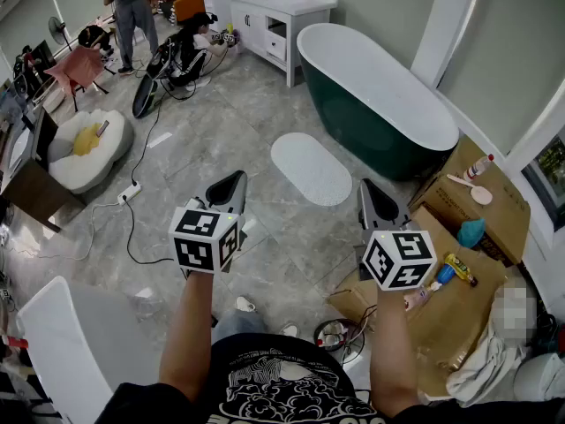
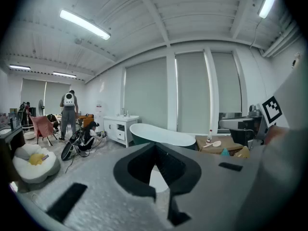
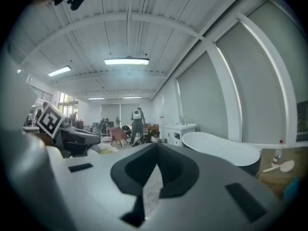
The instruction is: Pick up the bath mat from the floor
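The white oval bath mat lies flat on the grey marbled floor beside the dark green bathtub. Above it, the left hand-held gripper and the right hand-held gripper are both closed and empty. Unless their jaws open first, they would likely skid the thin mat along instead of catching its edge.

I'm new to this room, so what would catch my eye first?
A dark green bathtub, white inside, stands at the far right; the white oval bath mat lies flat on the floor beside it. Nearer, the left gripper and right gripper hover shut and empty.
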Demonstrator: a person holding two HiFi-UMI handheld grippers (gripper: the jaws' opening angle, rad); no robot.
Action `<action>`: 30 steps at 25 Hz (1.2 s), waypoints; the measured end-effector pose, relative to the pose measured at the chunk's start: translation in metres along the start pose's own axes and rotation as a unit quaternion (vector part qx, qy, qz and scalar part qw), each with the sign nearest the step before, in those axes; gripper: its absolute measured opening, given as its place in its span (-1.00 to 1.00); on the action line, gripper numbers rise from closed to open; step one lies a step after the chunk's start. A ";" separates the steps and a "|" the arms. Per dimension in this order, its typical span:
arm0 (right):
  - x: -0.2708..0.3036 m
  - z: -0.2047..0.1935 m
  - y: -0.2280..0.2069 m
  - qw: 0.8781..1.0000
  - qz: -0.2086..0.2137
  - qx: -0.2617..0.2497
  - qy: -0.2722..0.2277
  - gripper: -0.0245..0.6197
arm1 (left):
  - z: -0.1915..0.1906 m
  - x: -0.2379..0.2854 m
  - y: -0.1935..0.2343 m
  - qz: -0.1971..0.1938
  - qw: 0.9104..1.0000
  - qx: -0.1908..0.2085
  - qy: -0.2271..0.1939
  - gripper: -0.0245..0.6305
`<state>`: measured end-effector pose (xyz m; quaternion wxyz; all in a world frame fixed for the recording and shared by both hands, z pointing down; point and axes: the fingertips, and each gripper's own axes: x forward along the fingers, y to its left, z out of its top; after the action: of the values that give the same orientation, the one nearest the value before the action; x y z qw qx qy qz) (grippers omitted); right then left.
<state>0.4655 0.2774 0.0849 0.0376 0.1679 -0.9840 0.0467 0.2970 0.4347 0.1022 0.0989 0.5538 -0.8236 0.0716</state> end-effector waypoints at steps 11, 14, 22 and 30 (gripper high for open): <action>0.021 -0.009 -0.001 1.000 -0.022 0.001 0.004 -0.90 | 0.007 0.013 0.026 0.000 1.000 -0.002 -0.020 -0.87; 0.033 -0.008 0.001 1.000 -0.028 0.001 0.003 -0.83 | 0.006 0.023 0.036 -0.009 1.000 -0.006 -0.022 -0.83; 0.093 -0.004 0.010 0.998 -0.060 0.005 0.012 -0.77 | 0.013 0.075 0.090 -0.051 0.998 -0.014 -0.019 -0.68; 0.166 0.002 0.027 0.994 -0.106 0.016 0.019 -0.53 | 0.024 0.134 0.151 -0.112 0.994 -0.011 -0.005 -0.48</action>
<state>0.3003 0.2479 0.0952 0.0585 0.2708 -0.9589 0.0614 0.1055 0.3657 0.1106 0.1086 0.6420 -0.7574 0.0479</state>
